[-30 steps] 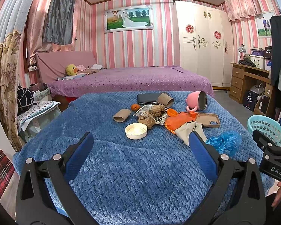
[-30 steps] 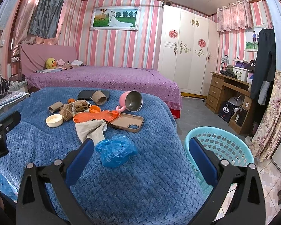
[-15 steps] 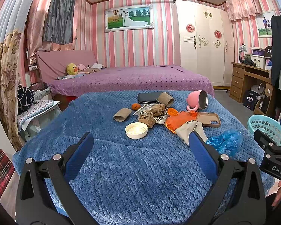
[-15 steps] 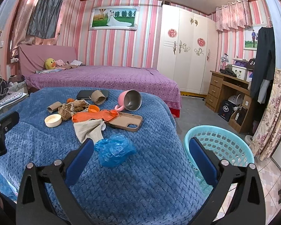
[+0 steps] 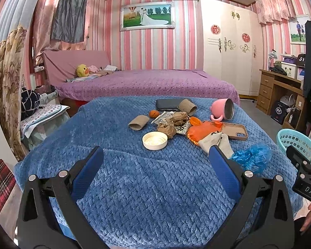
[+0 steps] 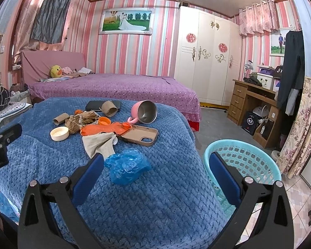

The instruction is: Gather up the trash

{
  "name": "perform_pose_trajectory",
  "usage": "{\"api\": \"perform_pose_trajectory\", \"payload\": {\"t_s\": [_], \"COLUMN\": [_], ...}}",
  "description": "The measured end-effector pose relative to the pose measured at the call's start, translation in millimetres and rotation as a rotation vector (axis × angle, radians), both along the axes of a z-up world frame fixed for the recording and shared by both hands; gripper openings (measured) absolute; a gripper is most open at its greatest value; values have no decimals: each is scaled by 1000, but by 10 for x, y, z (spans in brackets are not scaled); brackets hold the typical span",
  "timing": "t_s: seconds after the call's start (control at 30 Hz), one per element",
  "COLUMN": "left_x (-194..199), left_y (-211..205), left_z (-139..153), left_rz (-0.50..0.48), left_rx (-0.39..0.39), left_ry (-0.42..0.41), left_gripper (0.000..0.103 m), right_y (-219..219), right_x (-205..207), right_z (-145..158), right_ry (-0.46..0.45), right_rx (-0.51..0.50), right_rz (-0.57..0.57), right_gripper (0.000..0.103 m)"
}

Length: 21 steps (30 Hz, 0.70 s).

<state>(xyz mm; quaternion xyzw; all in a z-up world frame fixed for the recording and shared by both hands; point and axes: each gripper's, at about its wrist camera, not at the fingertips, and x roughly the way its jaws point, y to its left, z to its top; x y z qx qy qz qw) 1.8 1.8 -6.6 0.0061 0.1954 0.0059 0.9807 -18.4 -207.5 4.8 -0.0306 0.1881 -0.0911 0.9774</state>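
Trash lies on a blue blanket (image 5: pixel 134 182): a crumpled blue plastic bag (image 5: pixel 252 159) (image 6: pixel 127 165), brown paper wads (image 5: pixel 172 122), two cardboard tubes (image 5: pixel 138 122), an orange bag (image 5: pixel 201 131) and a white lid (image 5: pixel 154 140). A teal basket (image 6: pixel 241 161) stands on the floor to the right of the blanket. My left gripper (image 5: pixel 155 166) is open and empty, short of the pile. My right gripper (image 6: pixel 156 167) is open and empty, with the blue bag just ahead of its left finger.
A tipped pink mug (image 6: pixel 145 112), a tan phone case (image 6: pixel 140 134), a dark phone (image 6: pixel 95 105) and a beige cloth (image 6: pixel 99 144) lie among the trash. A purple bed (image 6: pixel 114 87) is behind, a wooden desk (image 6: pixel 253 101) at the right.
Both grippers have eased slightly forward and stayed open. Nothing on the blanket has moved.
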Motion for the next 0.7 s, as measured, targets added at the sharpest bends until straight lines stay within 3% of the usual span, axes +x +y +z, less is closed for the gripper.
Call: {"api": "perform_pose_trajectory", "payload": {"t_s": [0.7], "left_x": [33], "left_y": [45], "left_z": [66], "left_rz": [7], "left_rx": [16], "left_ry": [-2], "left_gripper": [98], "right_y": [32], "right_x": [117], "right_z": [-86], "right_ry": [21], "right_rx": [-7], "right_rz": [4], "right_gripper": [99]}}
